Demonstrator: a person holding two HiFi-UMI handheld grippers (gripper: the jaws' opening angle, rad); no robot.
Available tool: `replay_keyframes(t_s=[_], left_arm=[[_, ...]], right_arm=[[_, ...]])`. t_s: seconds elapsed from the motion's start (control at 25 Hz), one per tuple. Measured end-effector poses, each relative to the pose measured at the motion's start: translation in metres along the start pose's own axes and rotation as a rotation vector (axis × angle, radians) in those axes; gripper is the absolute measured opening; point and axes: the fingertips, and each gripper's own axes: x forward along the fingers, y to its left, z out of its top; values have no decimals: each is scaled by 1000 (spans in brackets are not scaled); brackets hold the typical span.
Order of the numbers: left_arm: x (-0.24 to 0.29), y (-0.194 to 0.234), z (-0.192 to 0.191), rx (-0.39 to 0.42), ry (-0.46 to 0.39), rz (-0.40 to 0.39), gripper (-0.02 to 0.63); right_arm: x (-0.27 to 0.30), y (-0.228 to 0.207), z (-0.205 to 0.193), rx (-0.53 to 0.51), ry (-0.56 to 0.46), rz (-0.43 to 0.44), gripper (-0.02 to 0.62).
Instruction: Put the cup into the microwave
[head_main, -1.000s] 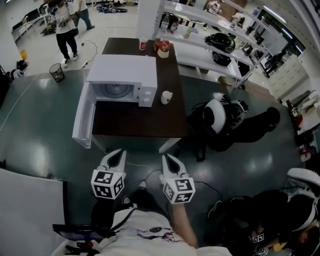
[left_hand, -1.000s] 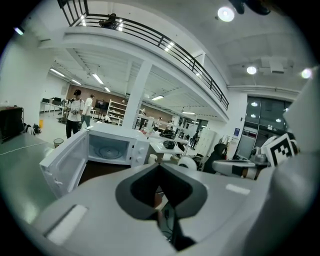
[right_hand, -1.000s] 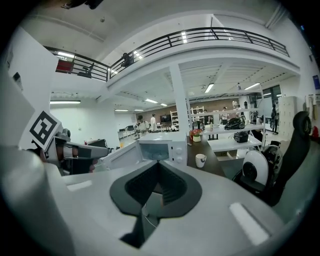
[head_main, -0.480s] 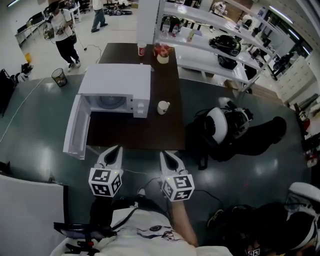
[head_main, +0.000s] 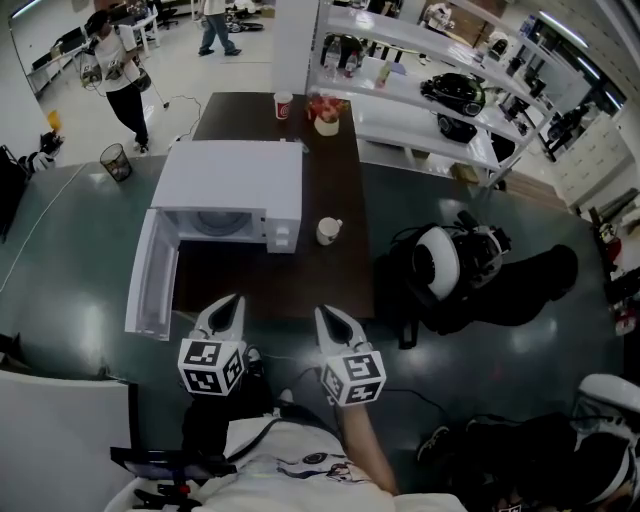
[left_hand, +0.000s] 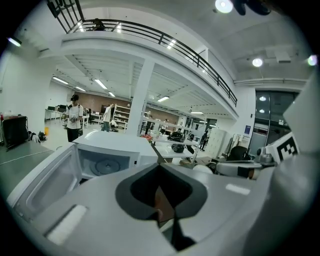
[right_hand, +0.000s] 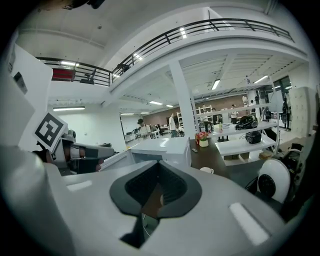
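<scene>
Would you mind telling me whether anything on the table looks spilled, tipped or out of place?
Nothing stands out. The cup stands upright on the table, beside the microwave, whose door hangs open. No spill shows.

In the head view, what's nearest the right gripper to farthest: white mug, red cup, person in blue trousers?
1. White mug, beside the microwave.
2. Red cup, at the table's far end.
3. Person in blue trousers, on the floor beyond.

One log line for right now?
cup: on table, beside microwave | door: open | left hand-held gripper: shut, empty | right hand-held gripper: shut, empty
</scene>
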Motion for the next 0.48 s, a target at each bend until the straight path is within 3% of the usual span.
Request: replay_keyframes(t_s=[0.48], left_arm=[[85,41,28,-30,24,-136,-2]], right_arm=[[84,-18,34,-29,13,-56,2]])
